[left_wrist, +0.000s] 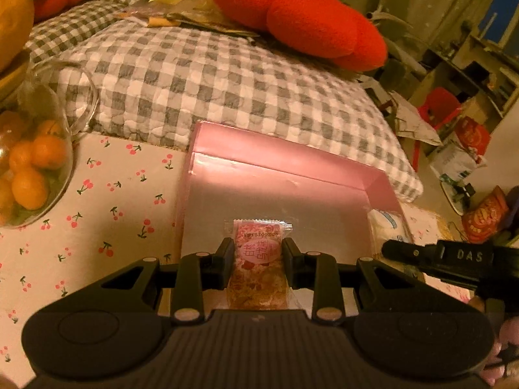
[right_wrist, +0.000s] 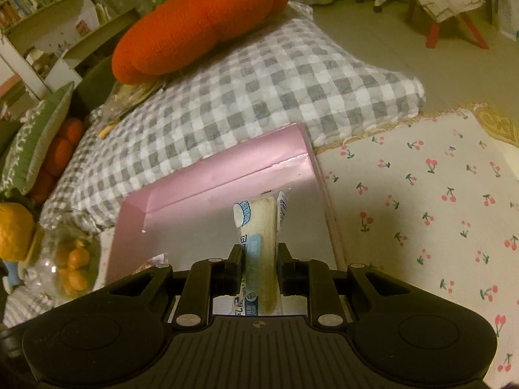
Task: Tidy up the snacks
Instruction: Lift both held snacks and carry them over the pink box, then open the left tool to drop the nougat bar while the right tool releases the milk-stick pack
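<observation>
- A puffy quilted blanket in grey-and-white check (left_wrist: 207, 77) is lying behind the tabletop, with a plump, nubbly orange-red cushion (left_wrist: 301, 16) resting on top of it.
- A smooth white cloth printed with small red cherries (right_wrist: 421, 194) is covering the tabletop.
- A shallow pink cardboard box with a glossy rim and a matte grey floor (left_wrist: 292, 165) is sitting open on the cloth, its far edge next to the blanket.
- A rounded clear glass bowl (left_wrist: 69, 162) holding small orange citrus fruits (left_wrist: 39, 162) is standing left of the box.
- The left tool (left_wrist: 258, 253) is hovering over the box's near part, its black pads clamped on a crinkly clear packet with a pink, crumbly bar and a round pink label (left_wrist: 258, 259).
- The right tool (right_wrist: 259, 259) is also hanging above the box floor, its pads squeezed against a long pale cream roll in a clear wrapper with light-blue print (right_wrist: 259, 227), which is pointing toward the far wall.
</observation>
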`<state>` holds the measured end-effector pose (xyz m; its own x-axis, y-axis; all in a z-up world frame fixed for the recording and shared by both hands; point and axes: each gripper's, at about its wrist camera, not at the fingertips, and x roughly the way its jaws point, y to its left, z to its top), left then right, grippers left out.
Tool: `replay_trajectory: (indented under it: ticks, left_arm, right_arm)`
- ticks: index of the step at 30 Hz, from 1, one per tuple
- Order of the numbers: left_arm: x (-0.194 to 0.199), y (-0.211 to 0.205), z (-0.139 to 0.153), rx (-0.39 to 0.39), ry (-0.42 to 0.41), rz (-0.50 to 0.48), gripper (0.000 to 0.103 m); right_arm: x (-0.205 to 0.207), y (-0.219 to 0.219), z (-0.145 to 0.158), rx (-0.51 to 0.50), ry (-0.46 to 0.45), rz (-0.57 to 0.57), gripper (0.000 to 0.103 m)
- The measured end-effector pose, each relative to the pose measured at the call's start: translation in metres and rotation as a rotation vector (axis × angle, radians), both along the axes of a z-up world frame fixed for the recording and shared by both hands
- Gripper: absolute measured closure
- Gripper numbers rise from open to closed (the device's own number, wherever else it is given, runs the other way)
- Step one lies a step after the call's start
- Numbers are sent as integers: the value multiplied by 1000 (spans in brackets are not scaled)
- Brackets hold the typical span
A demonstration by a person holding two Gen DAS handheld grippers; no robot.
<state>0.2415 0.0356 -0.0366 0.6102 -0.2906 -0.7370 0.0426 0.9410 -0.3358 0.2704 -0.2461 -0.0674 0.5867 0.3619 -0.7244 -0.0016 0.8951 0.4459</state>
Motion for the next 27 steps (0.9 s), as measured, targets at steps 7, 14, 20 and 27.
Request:
replay_trajectory:
  ticks: [7,14,20,27]
  left_arm:
    - [6,-4,-7,6,-17,18,74]
    - [9,-6,-10,32,-22,19,74]
    - [9,-6,-10,46,-13,13,72]
    - [-1,-6,0,64,-22,-2,57]
  right_arm:
    - [8,6,-5,-43,-16,15,83]
    - [10,4,-8,-57,-19,9,82]
    - [5,2,-4,-52,-27,14,78]
    - [-4,-3,9,-35,-37,-4,45]
